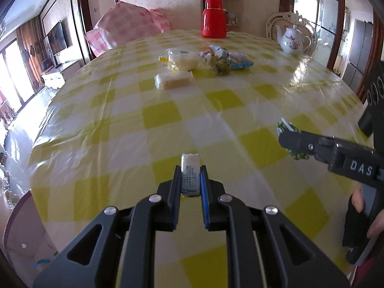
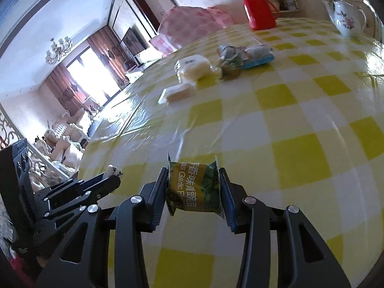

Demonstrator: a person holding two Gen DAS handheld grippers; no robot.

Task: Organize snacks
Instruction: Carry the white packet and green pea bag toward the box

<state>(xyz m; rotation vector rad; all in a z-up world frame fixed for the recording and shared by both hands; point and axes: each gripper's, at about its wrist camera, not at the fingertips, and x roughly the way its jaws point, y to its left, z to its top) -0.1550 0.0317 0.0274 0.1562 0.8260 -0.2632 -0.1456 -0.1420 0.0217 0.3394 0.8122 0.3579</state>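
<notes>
My left gripper (image 1: 190, 169) is shut on a small white snack packet (image 1: 190, 175), held on edge above the near part of the checked table (image 1: 160, 115). My right gripper (image 2: 194, 172) is shut on a green garlic-pea snack bag (image 2: 194, 187); it also shows at the right of the left wrist view (image 1: 291, 141) with the green bag (image 1: 285, 126) between its fingers. A pile of snacks lies at the far middle of the table: a pale bun pack (image 1: 183, 60), a flat cream-coloured bar (image 1: 173, 79), a blue packet (image 1: 240, 61) and a dark green packet (image 1: 222, 68).
A red thermos (image 1: 214, 18) and a white floral teapot (image 1: 292, 39) stand at the table's far edge. A pink checked cushion (image 1: 129, 27) lies beyond the far left edge. A chair back (image 1: 26, 235) stands at the near left.
</notes>
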